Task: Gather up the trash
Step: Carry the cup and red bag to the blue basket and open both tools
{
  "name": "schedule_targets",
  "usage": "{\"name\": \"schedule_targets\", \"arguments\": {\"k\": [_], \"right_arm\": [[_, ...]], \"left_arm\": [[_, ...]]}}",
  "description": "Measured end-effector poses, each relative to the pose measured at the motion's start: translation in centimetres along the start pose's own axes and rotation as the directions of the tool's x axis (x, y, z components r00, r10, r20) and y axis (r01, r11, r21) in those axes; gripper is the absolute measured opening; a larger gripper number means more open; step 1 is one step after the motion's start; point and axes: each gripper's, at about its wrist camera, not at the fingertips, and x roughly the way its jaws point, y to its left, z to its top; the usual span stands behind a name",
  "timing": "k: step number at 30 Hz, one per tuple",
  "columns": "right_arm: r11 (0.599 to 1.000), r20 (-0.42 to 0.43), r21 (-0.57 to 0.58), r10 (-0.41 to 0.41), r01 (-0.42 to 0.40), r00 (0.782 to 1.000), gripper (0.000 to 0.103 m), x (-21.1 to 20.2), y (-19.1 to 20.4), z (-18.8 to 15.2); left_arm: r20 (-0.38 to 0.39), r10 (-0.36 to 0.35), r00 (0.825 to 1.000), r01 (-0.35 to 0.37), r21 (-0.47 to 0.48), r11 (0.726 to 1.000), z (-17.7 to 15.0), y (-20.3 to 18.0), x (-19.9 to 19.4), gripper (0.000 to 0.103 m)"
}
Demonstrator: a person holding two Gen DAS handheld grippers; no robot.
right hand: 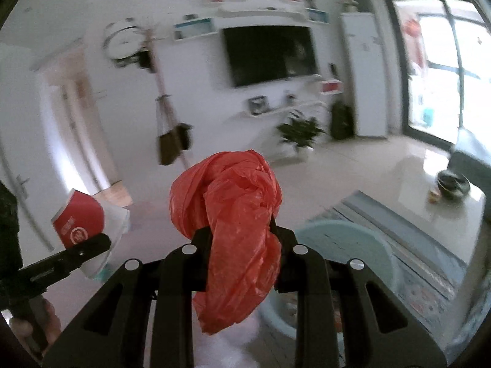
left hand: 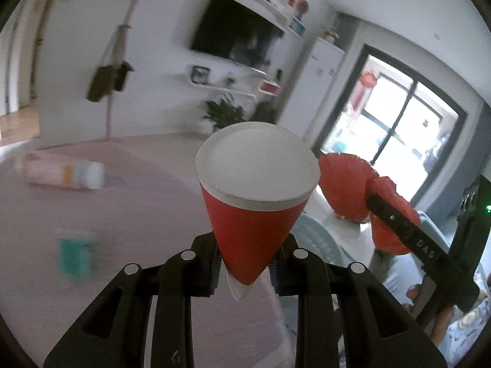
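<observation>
Left claw [left hand: 245, 271] clenched on crushed rim of red paper cup [left hand: 254, 202], held aloft over pink bench [left hand: 92, 214]. Right claw [right hand: 242, 260] grasping red plastic bag [right hand: 233, 214] above pale blue bin [right hand: 353, 245]. Risk: cup pinched only at tip, could slip out; loose bag may snag claw on release.
</observation>
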Motion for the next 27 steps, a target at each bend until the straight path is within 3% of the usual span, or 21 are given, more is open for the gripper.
{"name": "schedule_targets", "arguments": {"k": [5,8,11,14,22,23,24,26,27], "right_arm": [[0.986,0.018,0.001,-0.164,0.164,0.986,0.022,0.1,-4.3,-0.9],[0.971,-0.036,0.037,-0.236,0.237,0.971,0.022,1.6,-6.9,-1.6],[0.965,-0.105,0.074,-0.243,0.252,0.964,0.023,3.4,-9.3,-2.6],[0.956,-0.127,0.052,-0.28,0.289,0.951,0.024,4.6,-10.4,-3.5],[0.942,-0.225,0.095,-0.295,0.322,0.929,0.025,7.5,-12.9,-5.3],[0.942,-0.234,0.095,-0.294,0.323,0.927,0.027,7.8,-13.1,-5.4],[0.942,-0.245,0.097,-0.29,0.321,0.925,0.032,8.1,-13.2,-5.6],[0.943,-0.255,0.111,-0.276,0.312,0.926,0.044,8.4,-13.5,-5.8],[0.944,-0.249,0.121,-0.271,0.308,0.93,0.052,8.4,-13.5,-5.8]], "left_arm": [[-0.105,-0.069,0.992,0.071,0.019,0.997,-0.2,-3.3,6.0,0.024],[-0.174,-0.101,0.98,0.107,0.026,0.994,-0.6,-5.0,9.5,0.024],[-0.268,-0.118,0.956,0.132,0.033,0.991,-1.2,-6.2,13.3,0.024],[-0.35,-0.015,0.937,0.051,0.095,0.994,-2.4,-6.9,16.3,0.024],[-0.46,-0.078,0.884,0.112,0.048,0.992,-4.1,-7.0,21.0,0.024],[-0.469,-0.067,0.881,0.107,0.059,0.993,-4.3,-7.2,21.2,0.031],[-0.472,-0.051,0.88,0.096,0.073,0.993,-4.4,-7.3,21.5,0.047],[-0.453,-0.016,0.891,0.068,0.098,0.993,-4.0,-7.2,21.6,0.066],[-0.448,-0.017,0.894,0.067,0.097,0.993,-3.9,-7.3,21.7,0.067]]}}
